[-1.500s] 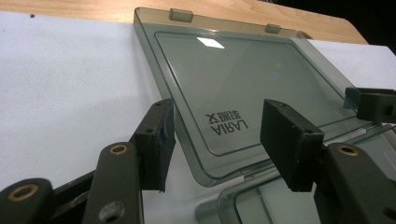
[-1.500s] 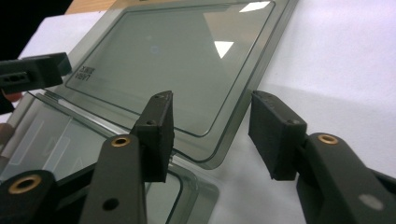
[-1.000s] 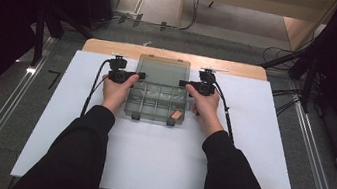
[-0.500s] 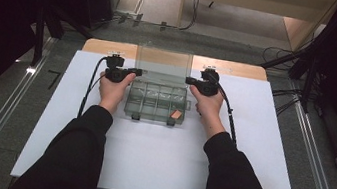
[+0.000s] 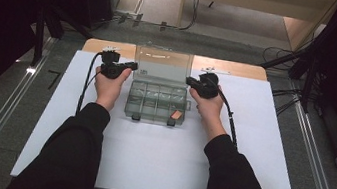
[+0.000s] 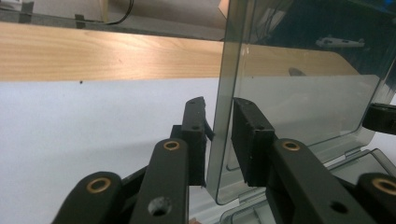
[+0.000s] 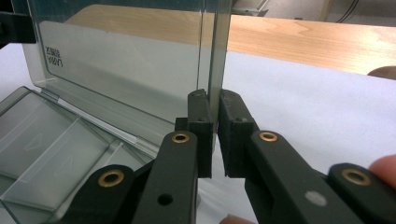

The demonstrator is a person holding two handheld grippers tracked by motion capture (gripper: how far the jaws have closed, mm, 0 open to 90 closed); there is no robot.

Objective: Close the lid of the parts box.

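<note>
Change: one second ago the lid (image 5: 163, 64) lay nearly flat on the box (image 5: 156, 103); now it stands upright at the far edge of the box.
Left hand-held gripper (image 6: 218, 135): its jaws have just been closing, with the left edge of the lid between them; a small gap shows at the pads, so I cannot tell if they press.
Right hand-held gripper (image 7: 215, 133): clenched on the right edge of the lid, pads pressing from both sides.
Box: clear plastic with compartments, open, in the middle of the white surface (image 5: 158, 148), between both hands.
Inside the box: one small orange piece (image 5: 177, 113) in the near right compartment.
</note>
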